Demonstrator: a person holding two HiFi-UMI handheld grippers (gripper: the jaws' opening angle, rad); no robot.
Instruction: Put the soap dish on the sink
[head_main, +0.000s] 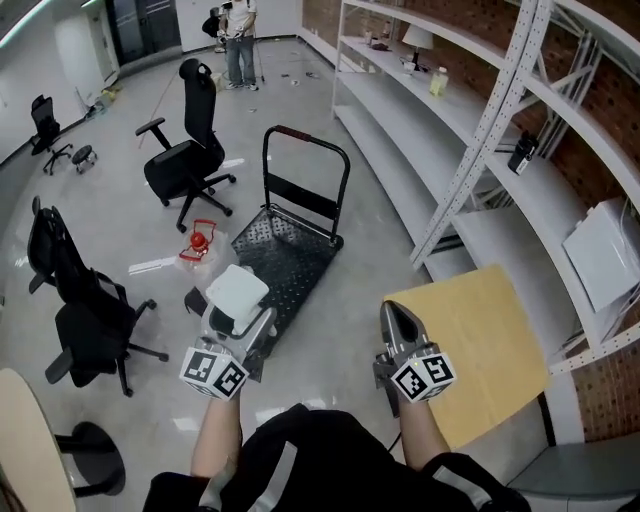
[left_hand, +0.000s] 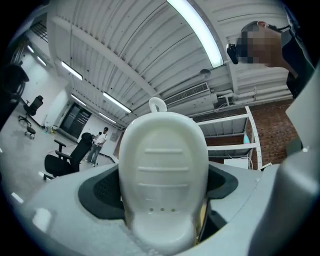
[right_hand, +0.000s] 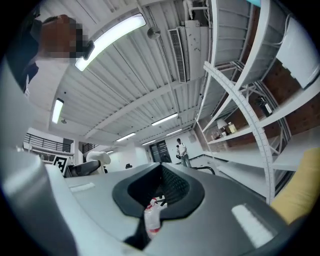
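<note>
Above the floor, near the black cart, the left gripper is clamping the white soap dish between its jaws. The right gripper is hovering closed, holding nothing.

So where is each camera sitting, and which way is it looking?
Head view: on the person's head, looking steeply down at floor, cart and shelves; forearms, left gripper and right gripper show.
Left gripper view: on the left gripper, looking along its fingers, shut on the soap dish, toward the ceiling; dark clothing top right.
Right gripper view: on the right gripper, looking along its shut fingers toward shelves and ceiling; dark clothing top left.
Shared: all three show the soap dish.
</note>
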